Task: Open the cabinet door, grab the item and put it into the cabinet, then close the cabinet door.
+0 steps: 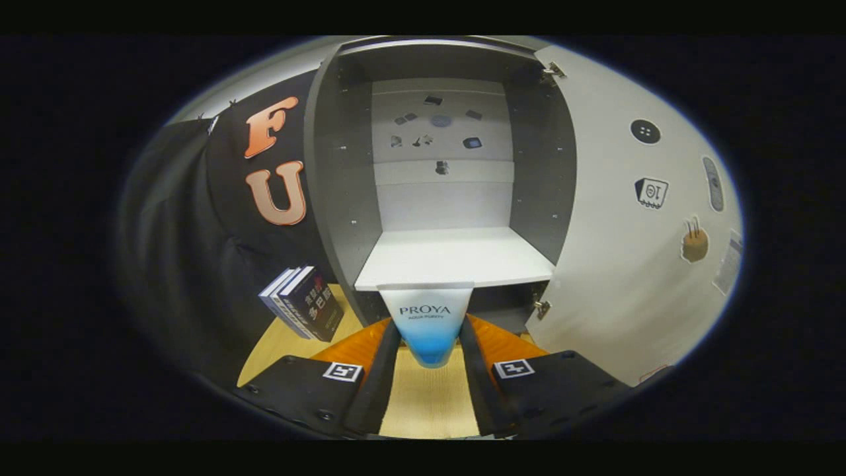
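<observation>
With the gripper (428, 344) seemingly clamped on the white-and-blue tapered tube (427, 324), ease it level onto the open grey cabinet's white shelf (456, 254).

The tube (428, 324) between the fingers of the tool (429, 370) is white with dark lettering, fading to bright blue at its lower end. The fingers (382, 377) pressing on it are black, with orange parts behind them and black-and-white square markers on the tool's body. Ahead, the cabinet (340, 198) has dark grey walls, a white shelf (455, 256) and pale back. Its open door (621, 251), to the right, is off-white with small stickers. The books (305, 304), ahead to the left, have dark covers. The worktop (428, 403) is light yellowish wood.
</observation>
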A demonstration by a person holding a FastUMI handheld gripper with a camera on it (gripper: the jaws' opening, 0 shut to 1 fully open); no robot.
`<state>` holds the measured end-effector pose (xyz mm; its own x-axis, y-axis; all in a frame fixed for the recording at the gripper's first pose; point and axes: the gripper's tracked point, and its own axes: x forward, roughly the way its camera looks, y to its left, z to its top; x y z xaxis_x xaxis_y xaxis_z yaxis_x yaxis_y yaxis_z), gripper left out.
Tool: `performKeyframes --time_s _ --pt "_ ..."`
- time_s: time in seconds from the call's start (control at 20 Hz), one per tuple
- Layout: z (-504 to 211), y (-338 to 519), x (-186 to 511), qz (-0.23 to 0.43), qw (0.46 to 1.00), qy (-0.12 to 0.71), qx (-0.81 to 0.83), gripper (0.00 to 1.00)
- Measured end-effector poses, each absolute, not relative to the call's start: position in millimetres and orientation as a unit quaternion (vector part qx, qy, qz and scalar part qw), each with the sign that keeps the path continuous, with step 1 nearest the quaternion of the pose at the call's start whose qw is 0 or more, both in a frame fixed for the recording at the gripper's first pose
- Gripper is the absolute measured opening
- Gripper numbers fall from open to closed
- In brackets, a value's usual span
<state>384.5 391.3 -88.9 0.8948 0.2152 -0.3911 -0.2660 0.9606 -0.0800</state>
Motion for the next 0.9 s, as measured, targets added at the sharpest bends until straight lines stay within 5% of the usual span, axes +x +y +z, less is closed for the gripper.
performKeyframes --time_s 0.9 --pt "-75.3 422.5 548.6 0.138 0.968 0.188 -0.088 0.59"
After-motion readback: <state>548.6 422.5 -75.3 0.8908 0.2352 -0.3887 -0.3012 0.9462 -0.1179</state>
